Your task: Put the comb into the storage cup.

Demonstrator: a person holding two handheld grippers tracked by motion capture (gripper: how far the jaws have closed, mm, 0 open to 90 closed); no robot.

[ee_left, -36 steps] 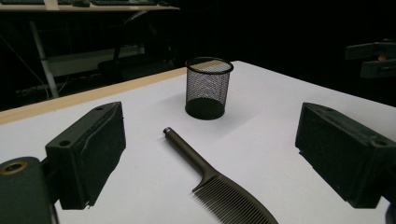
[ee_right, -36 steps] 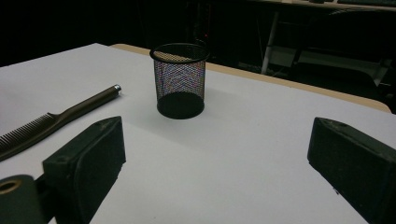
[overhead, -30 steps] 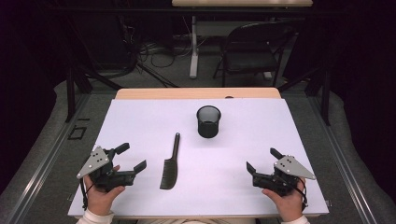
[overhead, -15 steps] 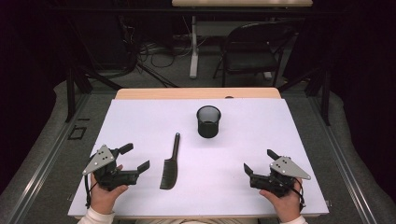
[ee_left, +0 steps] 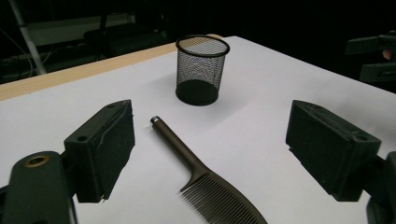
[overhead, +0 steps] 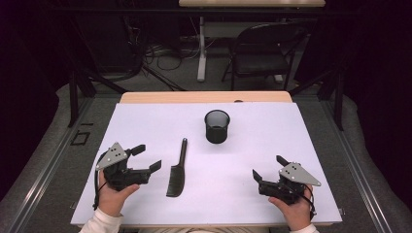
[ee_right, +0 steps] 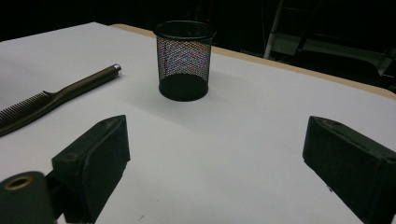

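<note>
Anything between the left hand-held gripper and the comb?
Nothing visible. The left hand-held gripper is open beside the comb, with bare white table between them. The mesh cup stands farther back, off that path.

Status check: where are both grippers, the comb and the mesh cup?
Left gripper open, jaws just closing slightly, beside the comb, not touching. Right gripper open, nothing between its jaws. Mesh pen cup upright beyond the comb. Nothing in the way.

Lab: dark curtains [overhead: 34,58], floor cables [overhead: 155,51]
</note>
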